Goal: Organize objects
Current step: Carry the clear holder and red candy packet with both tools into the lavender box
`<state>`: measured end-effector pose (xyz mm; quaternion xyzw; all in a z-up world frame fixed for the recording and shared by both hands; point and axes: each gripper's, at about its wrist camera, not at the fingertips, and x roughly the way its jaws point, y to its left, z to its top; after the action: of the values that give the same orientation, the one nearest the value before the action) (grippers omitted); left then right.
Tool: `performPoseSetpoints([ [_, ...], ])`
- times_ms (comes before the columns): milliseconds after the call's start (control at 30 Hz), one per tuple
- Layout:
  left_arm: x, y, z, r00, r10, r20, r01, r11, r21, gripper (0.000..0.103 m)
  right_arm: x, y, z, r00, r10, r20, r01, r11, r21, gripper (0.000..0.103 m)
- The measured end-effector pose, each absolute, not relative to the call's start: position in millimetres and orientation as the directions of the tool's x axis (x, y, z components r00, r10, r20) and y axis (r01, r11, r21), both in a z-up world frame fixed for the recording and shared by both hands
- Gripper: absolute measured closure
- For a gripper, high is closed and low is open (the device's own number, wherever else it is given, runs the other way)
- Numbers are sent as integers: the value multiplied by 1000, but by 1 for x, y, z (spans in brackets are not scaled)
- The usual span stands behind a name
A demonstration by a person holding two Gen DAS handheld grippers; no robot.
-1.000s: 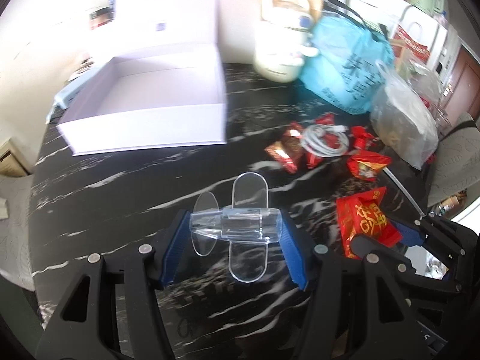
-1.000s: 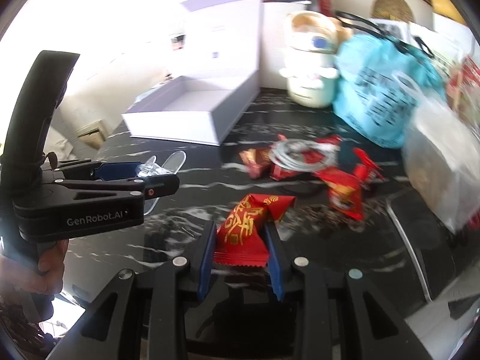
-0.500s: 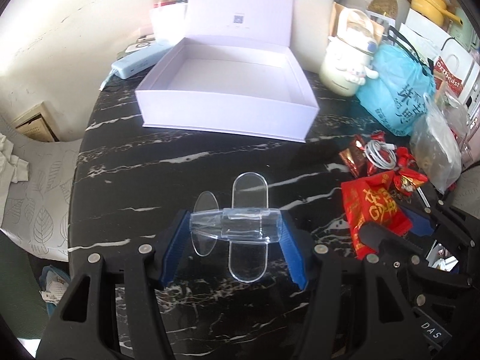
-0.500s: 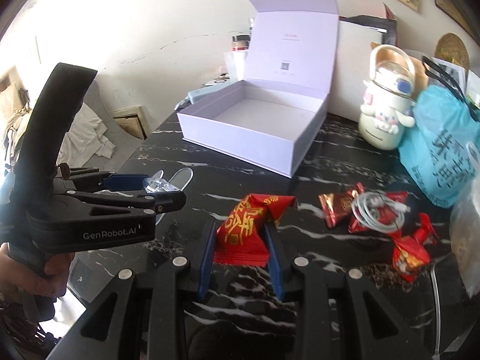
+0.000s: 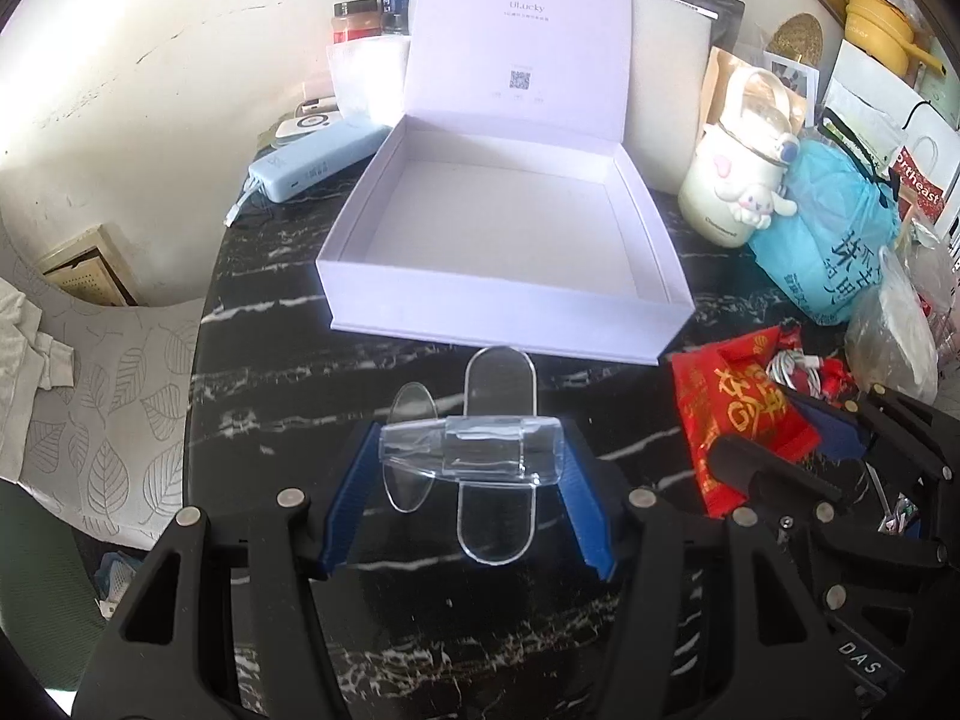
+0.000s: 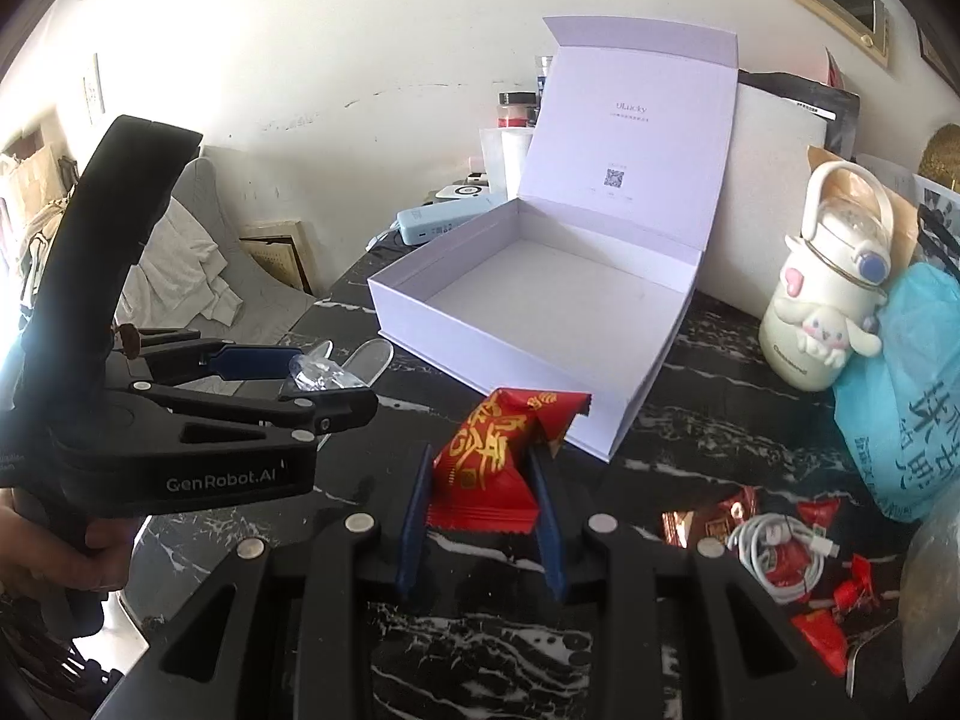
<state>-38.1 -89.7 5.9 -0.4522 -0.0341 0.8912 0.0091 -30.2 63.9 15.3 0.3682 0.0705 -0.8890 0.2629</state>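
Black marble table [image 5: 288, 372] | left tongs [image 5: 471, 468] clamp clear plastic piece [image 5: 474, 456] | right tongs [image 6: 483, 498] clamp red packet [image 6: 492, 468]

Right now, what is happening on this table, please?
A person holds two grippers above a black marble table. The left gripper is shut on a clear plastic airplane. The right gripper is shut on a red snack packet. Both hang in front of the open white box, which is empty. More red packets and a white cable lie at the right.
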Motion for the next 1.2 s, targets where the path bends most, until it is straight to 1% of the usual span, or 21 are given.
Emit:
performPoseSetpoints([
  [333, -91, -94, 13, -587, 45, -808, 14, -998, -66, 46, -82, 58, 23, -600, -410, -687, 519, -853, 57, 71],
  [600, -134, -84, 13, -578, 61, -814, -22, -998, -59, 46, -120, 59, 24, -613, -395, -685, 503, -863, 47, 71],
  [1200, -207, -66, -1, -572, 31, -820, -50, -999, -3, 45, -184, 69, 16, -632, -361, -686, 456, -889, 48, 71],
])
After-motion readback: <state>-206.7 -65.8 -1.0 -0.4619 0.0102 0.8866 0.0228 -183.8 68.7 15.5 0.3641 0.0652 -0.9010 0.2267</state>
